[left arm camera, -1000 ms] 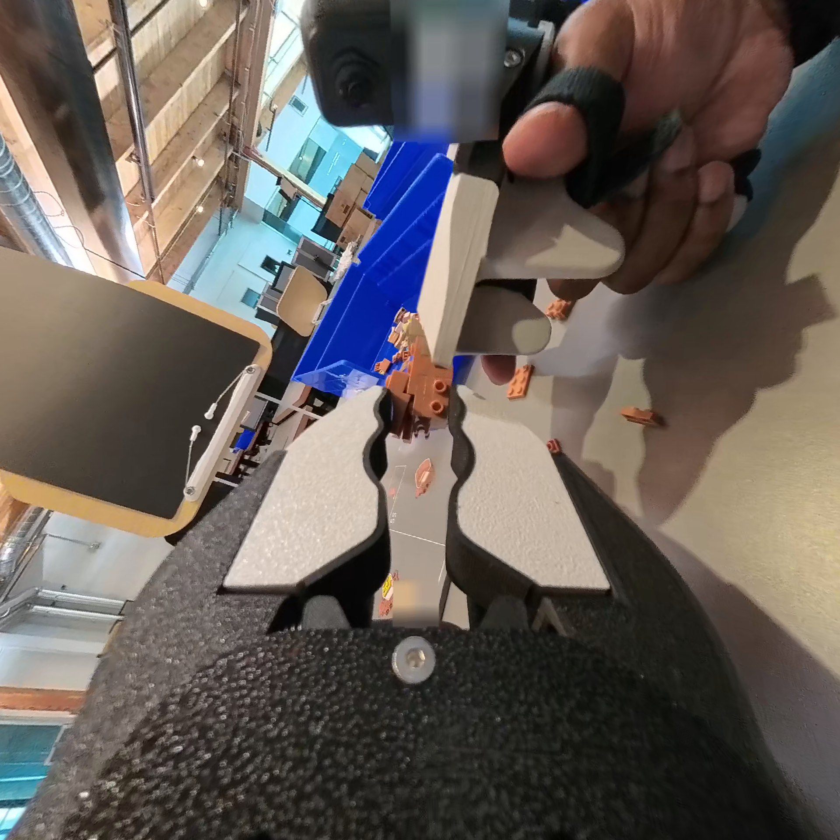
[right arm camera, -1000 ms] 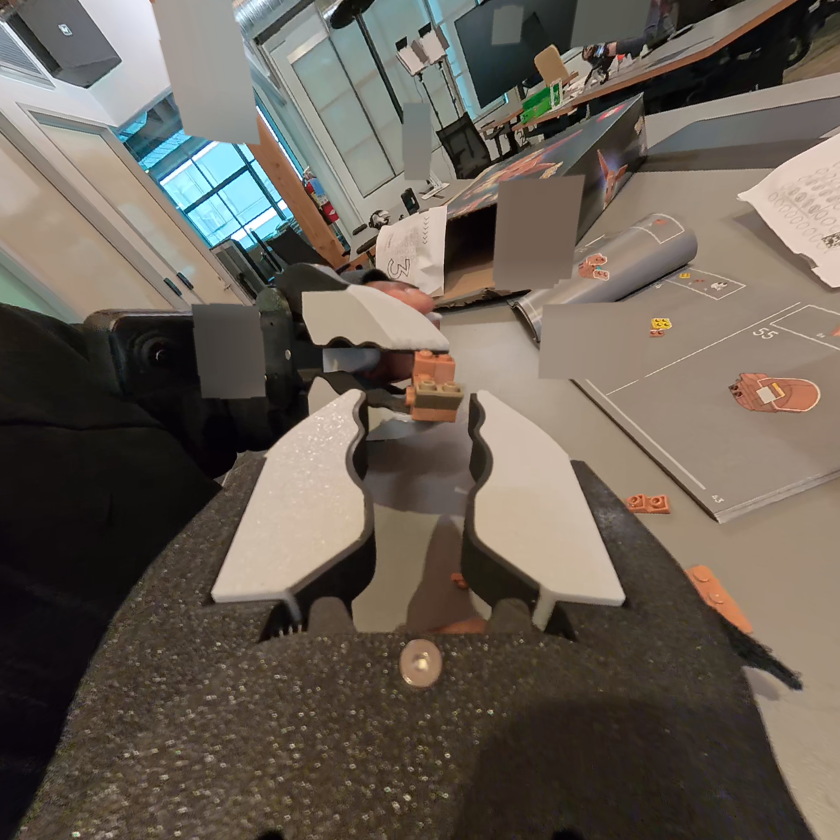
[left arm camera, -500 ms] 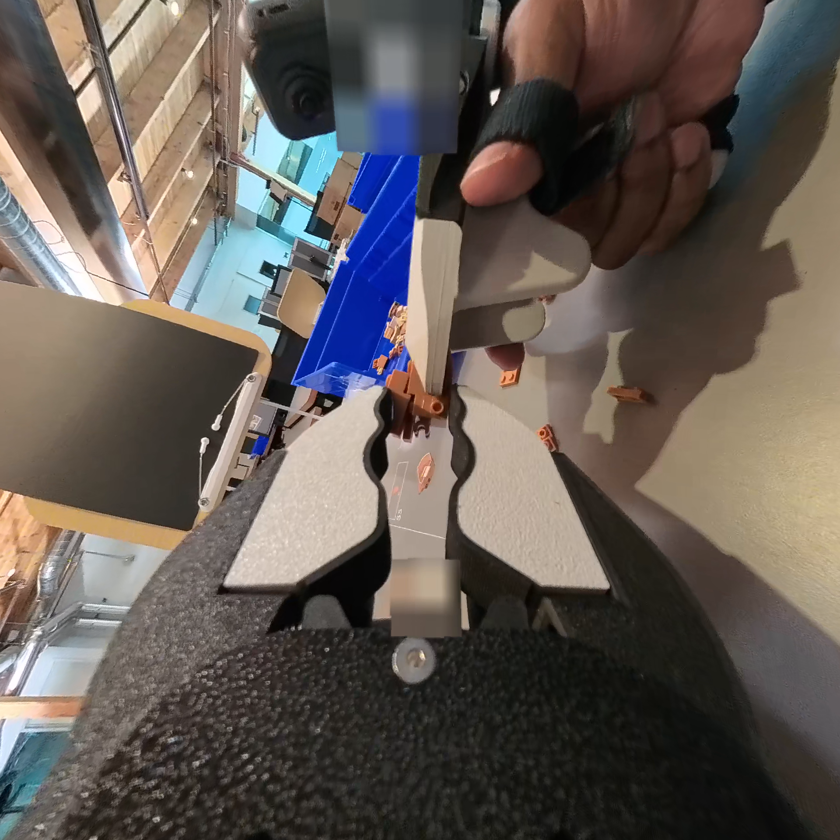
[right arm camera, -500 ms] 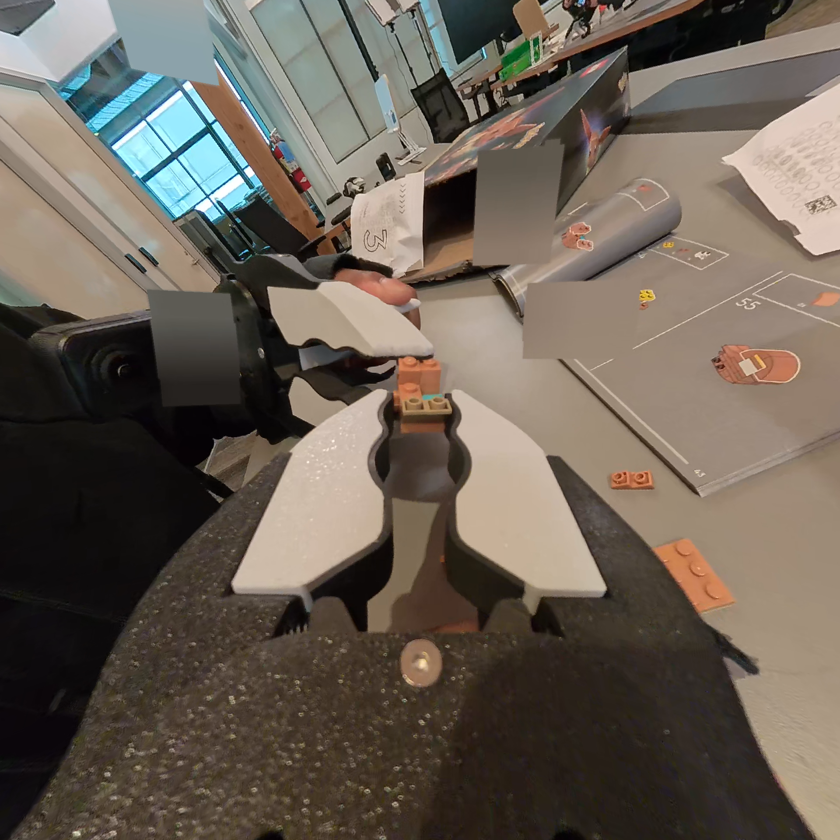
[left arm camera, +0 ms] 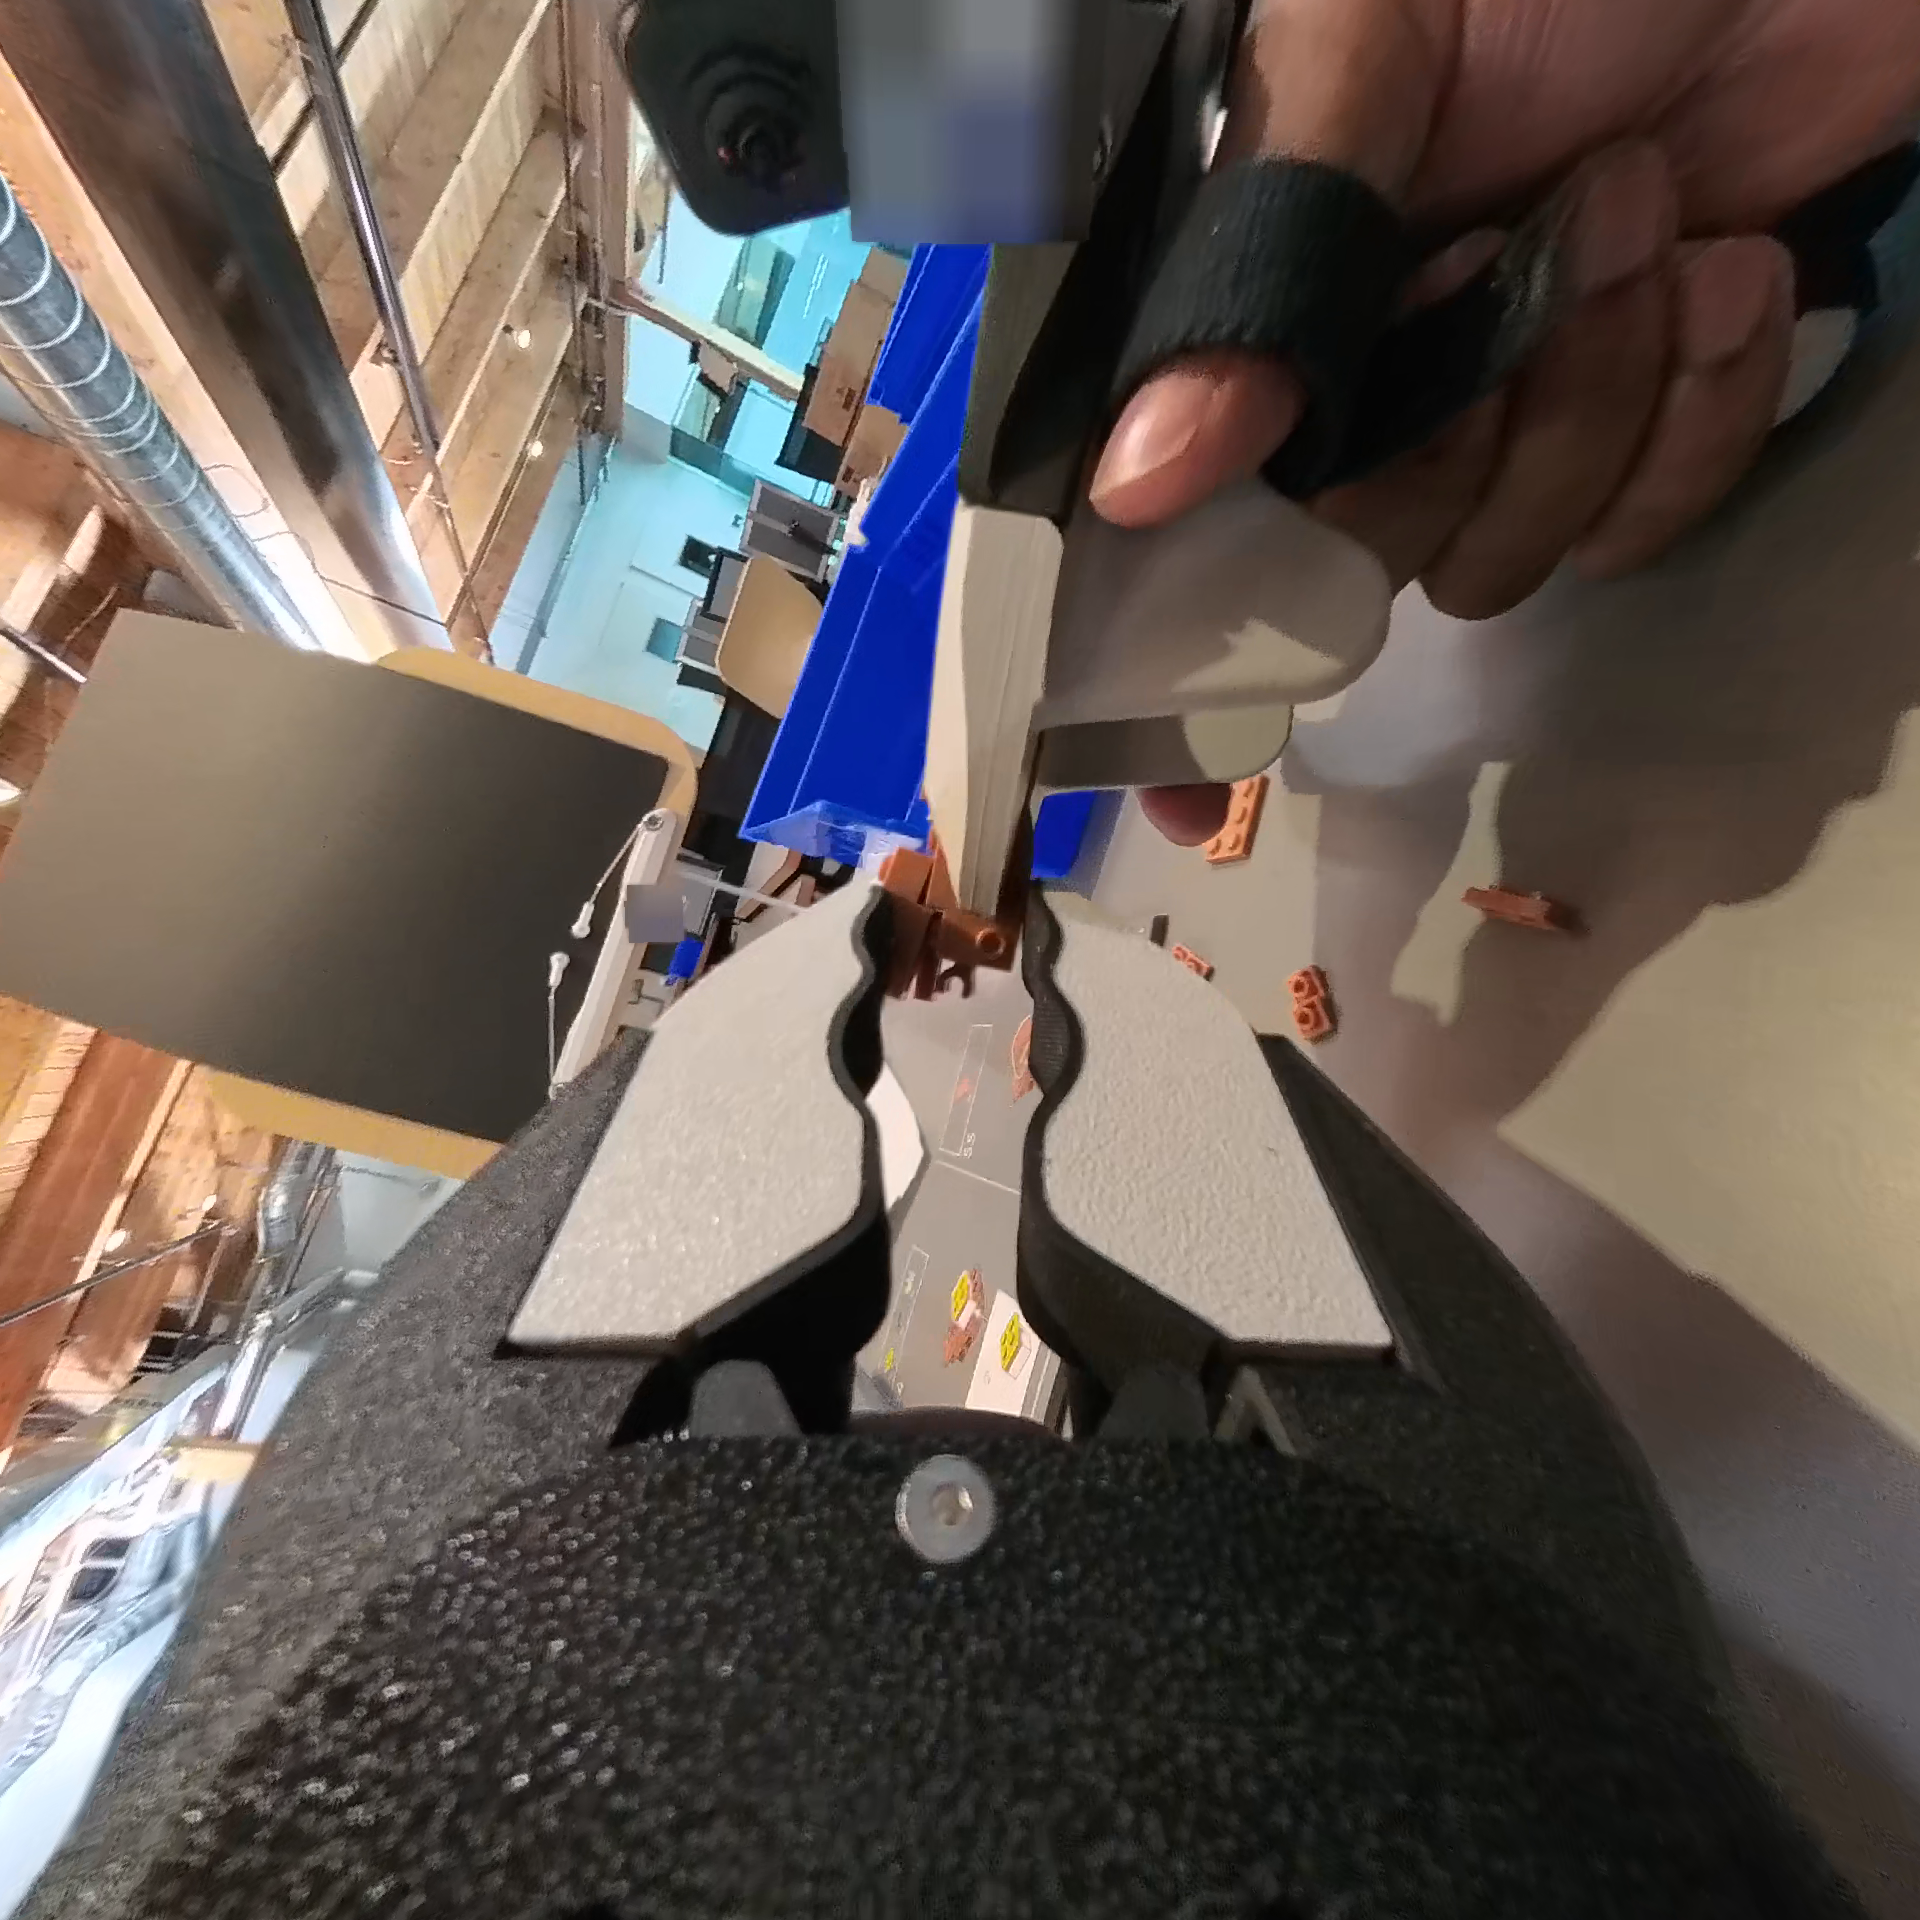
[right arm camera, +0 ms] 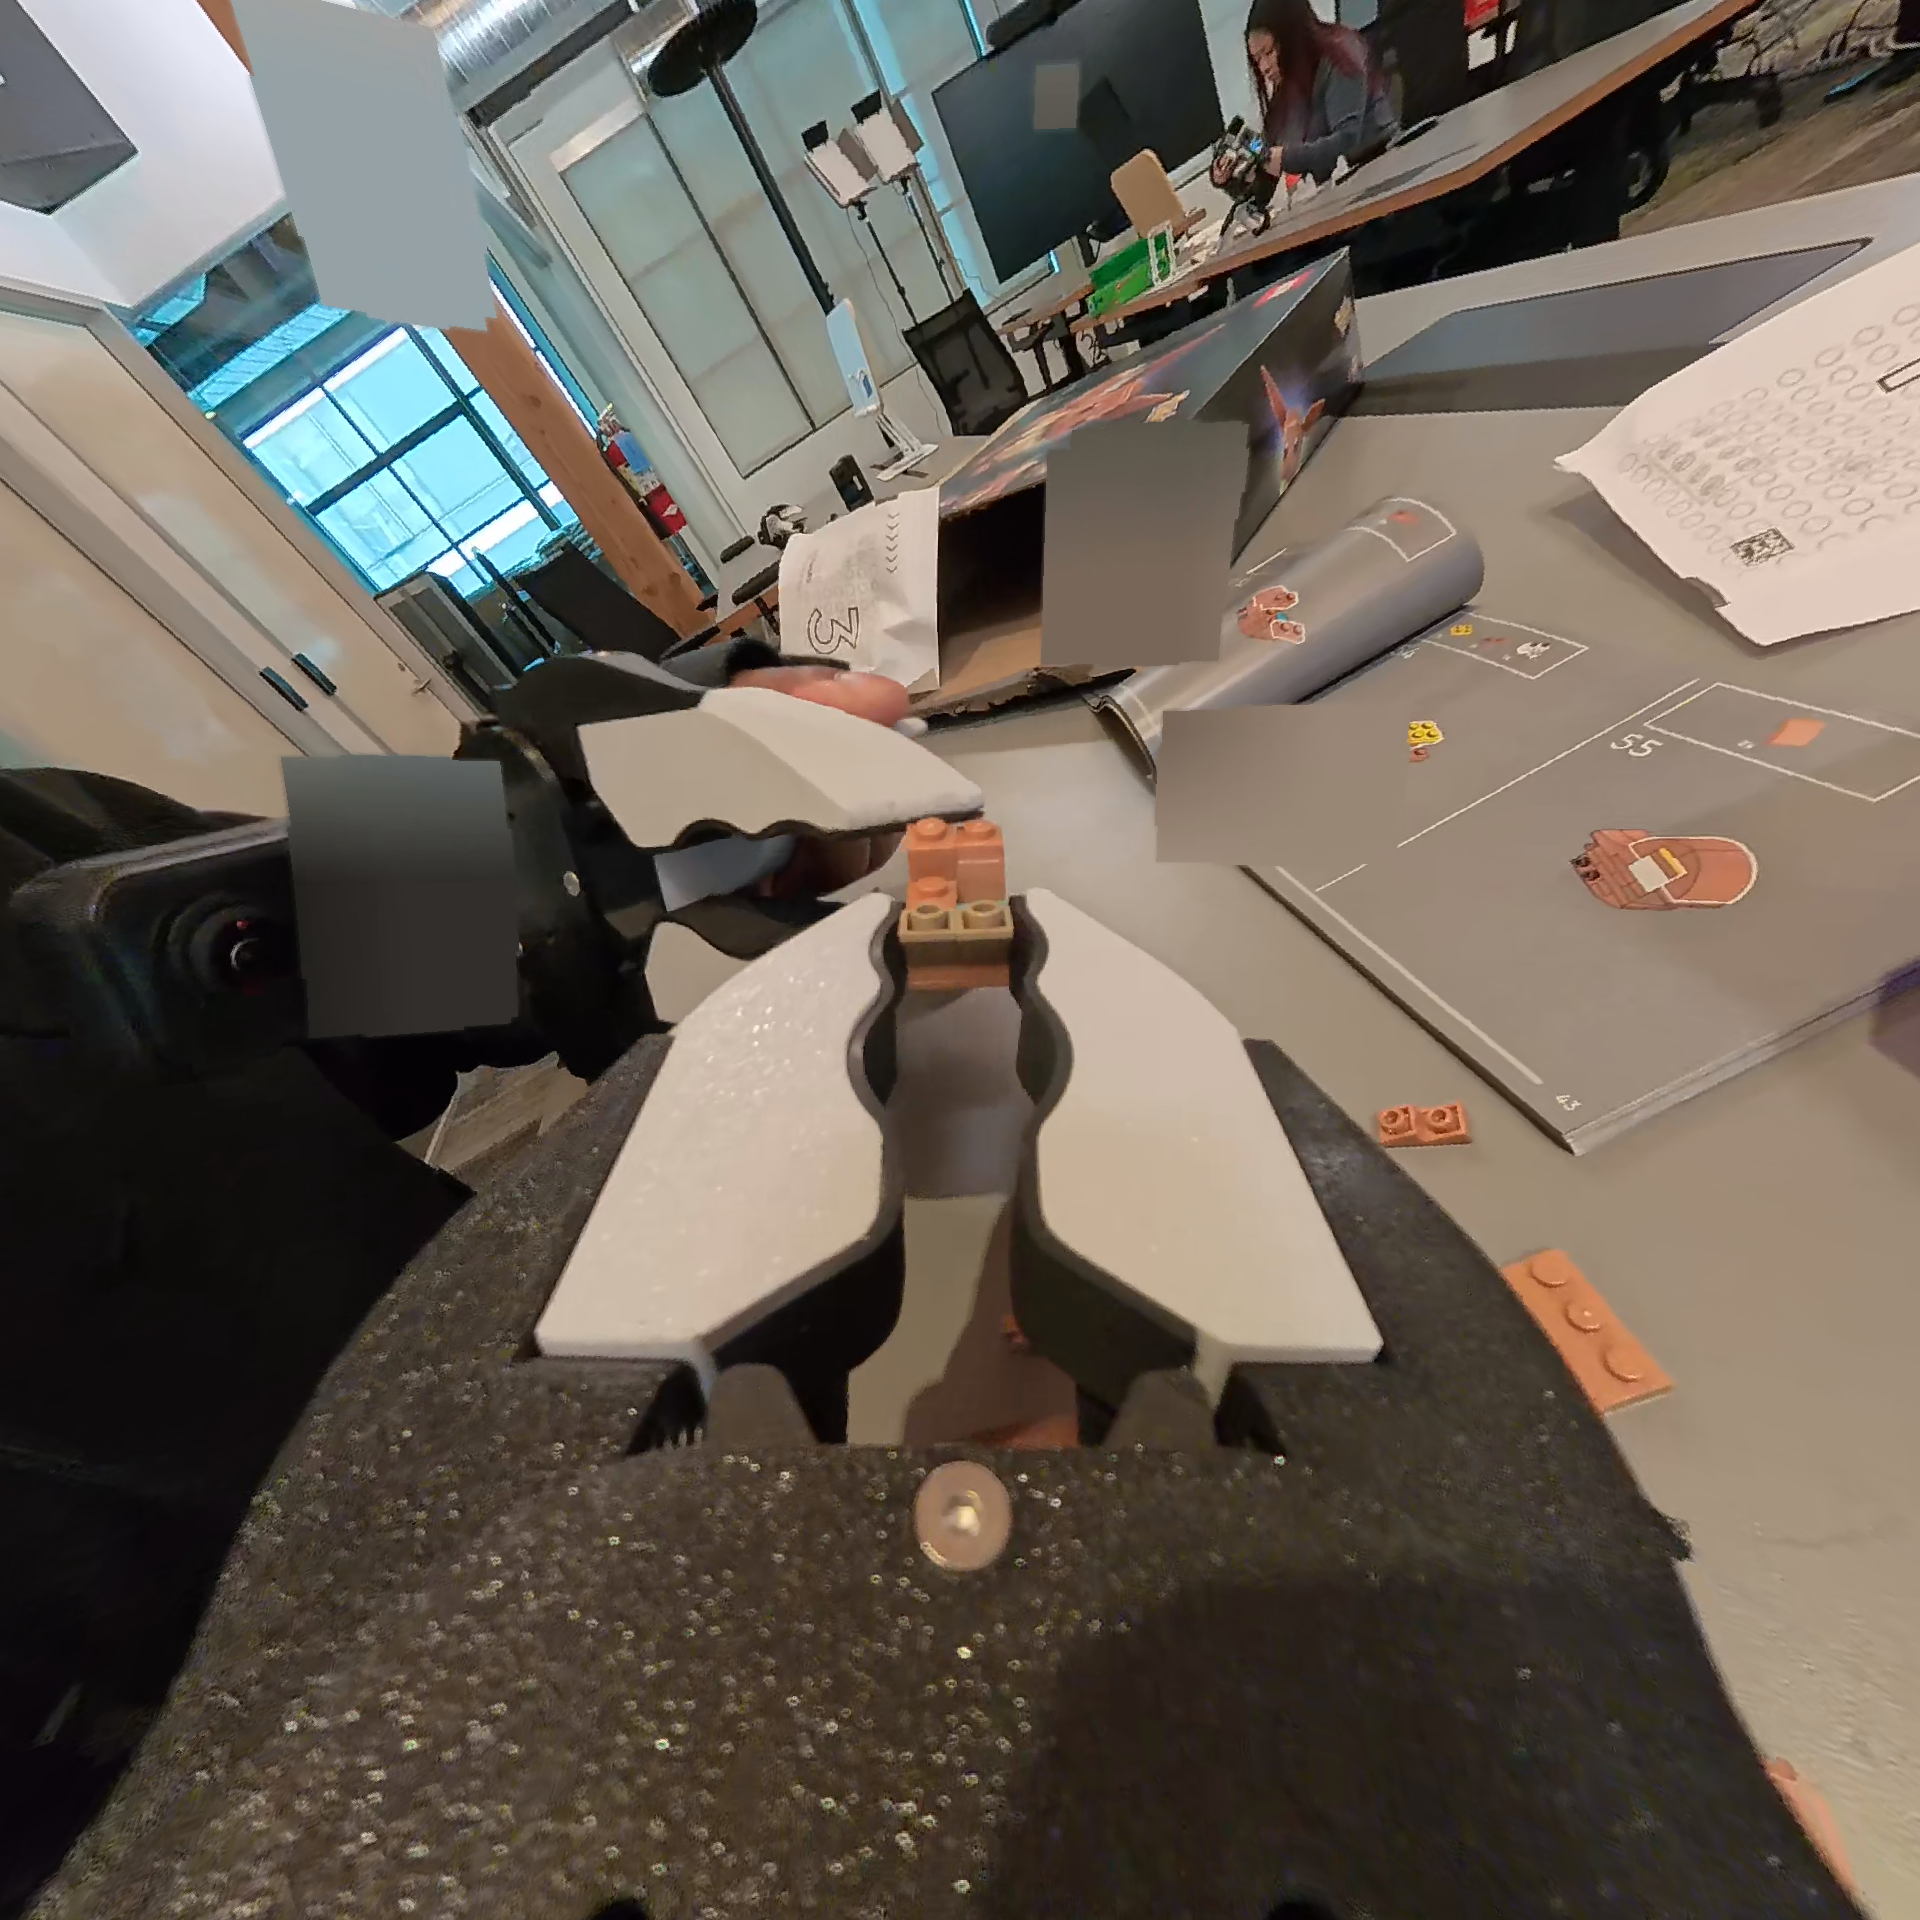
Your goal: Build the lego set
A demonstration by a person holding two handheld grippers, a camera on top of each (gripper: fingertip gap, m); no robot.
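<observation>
Right wrist view: the grey desk (right arm camera: 1558, 1226) is seen right of centre, an open instruction booklet (right arm camera: 1662, 935) at right. At centre, a small brown brick assembly (right arm camera: 956, 914) is pinched by the right gripper (right arm camera: 958, 925). It is likewise clamped by the left gripper (left arm camera: 951, 930) at centre of the left wrist view.

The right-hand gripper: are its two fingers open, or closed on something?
Closed: the right gripper pinches a small brick assembly, both pads touching its sides.
</observation>
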